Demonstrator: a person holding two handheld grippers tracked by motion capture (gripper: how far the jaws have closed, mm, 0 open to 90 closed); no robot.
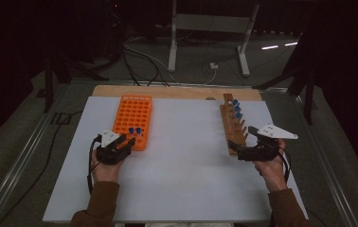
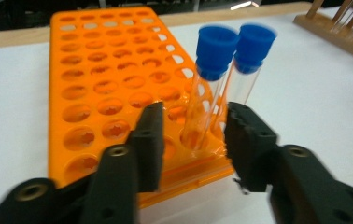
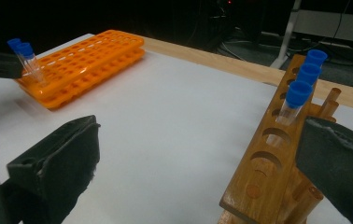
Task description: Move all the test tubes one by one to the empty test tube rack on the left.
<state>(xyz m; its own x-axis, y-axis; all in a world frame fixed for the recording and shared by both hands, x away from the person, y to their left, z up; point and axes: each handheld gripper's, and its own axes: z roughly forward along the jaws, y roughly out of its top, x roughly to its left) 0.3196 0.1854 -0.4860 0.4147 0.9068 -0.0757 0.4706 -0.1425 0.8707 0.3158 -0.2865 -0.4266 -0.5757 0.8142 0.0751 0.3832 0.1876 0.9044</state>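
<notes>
An orange tube rack [image 1: 132,116] lies at the left of the white board. Two clear tubes with blue caps [image 1: 135,131] stand in its near right corner. My left gripper [image 1: 130,142] is at that corner. In the left gripper view the nearer tube [image 2: 209,84] stands between the jaws of the left gripper [image 2: 193,112], with a gap on each side, so the gripper is open. The second tube [image 2: 249,65] stands just behind. My right gripper [image 1: 237,150] is wide open at the near end of a wooden rack [image 1: 231,125], which holds three blue-capped tubes [image 3: 300,93].
The white board [image 1: 182,156] rests on a wooden table whose edge shows at the back. A grey metal stand [image 1: 210,28] and cables lie on the floor beyond. Several near holes of the wooden rack [image 3: 268,158] hold nothing.
</notes>
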